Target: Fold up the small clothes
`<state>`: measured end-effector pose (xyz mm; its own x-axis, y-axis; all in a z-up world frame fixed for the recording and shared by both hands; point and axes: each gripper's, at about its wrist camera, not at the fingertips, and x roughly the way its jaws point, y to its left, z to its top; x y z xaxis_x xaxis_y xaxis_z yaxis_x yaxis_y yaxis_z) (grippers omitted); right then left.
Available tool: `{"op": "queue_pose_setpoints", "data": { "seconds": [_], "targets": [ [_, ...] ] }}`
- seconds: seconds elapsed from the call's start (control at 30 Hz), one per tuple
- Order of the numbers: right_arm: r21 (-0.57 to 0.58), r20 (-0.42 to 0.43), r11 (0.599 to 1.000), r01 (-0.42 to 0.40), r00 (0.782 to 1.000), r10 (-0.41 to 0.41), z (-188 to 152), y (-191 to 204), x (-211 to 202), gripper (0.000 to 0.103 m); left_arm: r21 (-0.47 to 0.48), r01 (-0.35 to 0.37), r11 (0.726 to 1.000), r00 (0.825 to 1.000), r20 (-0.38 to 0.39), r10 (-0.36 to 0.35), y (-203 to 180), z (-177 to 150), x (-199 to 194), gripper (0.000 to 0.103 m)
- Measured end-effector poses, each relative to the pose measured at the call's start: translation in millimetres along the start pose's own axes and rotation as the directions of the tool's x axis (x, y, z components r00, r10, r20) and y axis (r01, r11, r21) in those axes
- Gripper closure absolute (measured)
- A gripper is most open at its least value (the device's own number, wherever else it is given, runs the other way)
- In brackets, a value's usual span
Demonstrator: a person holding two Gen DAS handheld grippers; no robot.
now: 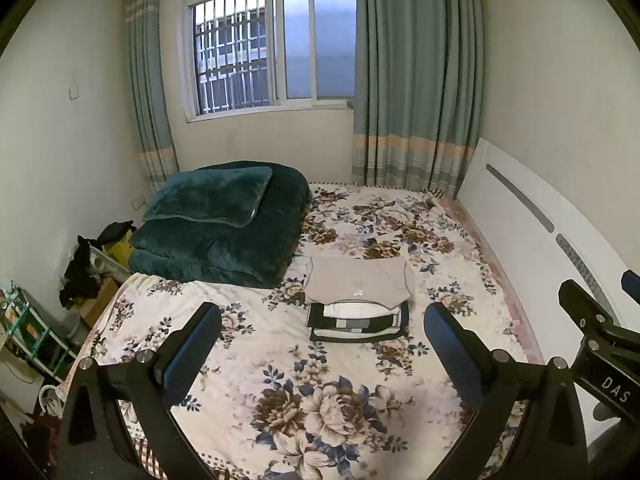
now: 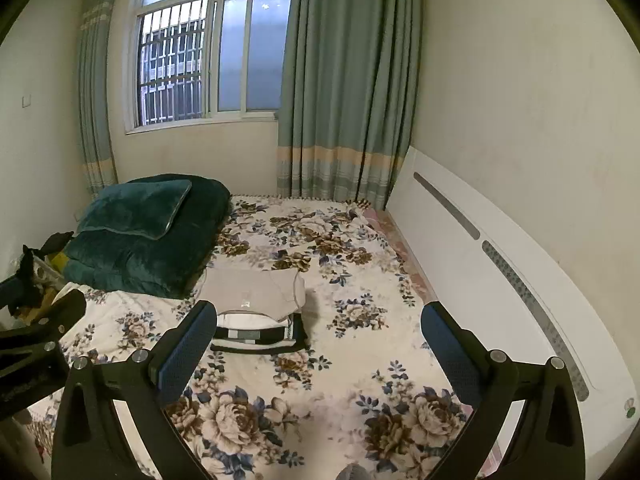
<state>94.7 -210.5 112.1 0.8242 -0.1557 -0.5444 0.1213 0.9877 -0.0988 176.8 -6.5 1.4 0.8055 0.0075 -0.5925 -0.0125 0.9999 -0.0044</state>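
Note:
A small stack of folded clothes lies on the floral bed sheet (image 1: 256, 360). A beige folded garment (image 1: 358, 280) is on top, over a white piece and a black-and-white striped garment (image 1: 358, 326). The stack shows in the right wrist view too, beige on top (image 2: 252, 292), striped below (image 2: 260, 336). My left gripper (image 1: 322, 330) is open and empty, held above the bed in front of the stack. My right gripper (image 2: 318, 330) is open and empty, to the right of the stack. The right gripper's body shows at the right edge of the left wrist view (image 1: 596, 332).
A folded dark green quilt with a pillow (image 1: 216, 220) lies at the bed's far left. A white headboard (image 1: 540, 248) runs along the right. Clutter and a shelf (image 1: 32, 332) stand on the floor at the left. Window and curtains (image 1: 416, 80) are behind.

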Motion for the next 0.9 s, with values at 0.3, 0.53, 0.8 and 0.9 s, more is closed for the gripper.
{"op": "queue_pose_setpoints", "data": {
  "seconds": [0.3,0.53,0.8,0.9],
  "targets": [
    [0.005,0.011,1.0,-0.003,1.0,0.002,0.5,-2.5,-4.9,0.0,-0.007,0.002,1.0,1.0,0.005,-0.002,1.4,2.2,-3.1,0.0],
    [0.003,0.007,1.0,-0.014,1.0,0.014,2.0,-3.0,-4.9,0.0,-0.004,0.001,1.0,1.0,0.003,-0.001,1.8,3.4,-0.2,0.0],
    [0.004,0.005,0.999,-0.033,0.999,0.033,1.0,-3.5,-9.9,0.0,-0.007,0.003,1.0,1.0,0.006,-0.003,0.2,4.4,-1.0,0.0],
    [0.002,0.005,0.999,-0.034,0.999,0.034,1.4,-3.1,-9.4,0.0,-0.008,0.004,1.0,1.0,0.008,-0.004,-0.7,5.0,-2.3,0.0]
  ]
}}
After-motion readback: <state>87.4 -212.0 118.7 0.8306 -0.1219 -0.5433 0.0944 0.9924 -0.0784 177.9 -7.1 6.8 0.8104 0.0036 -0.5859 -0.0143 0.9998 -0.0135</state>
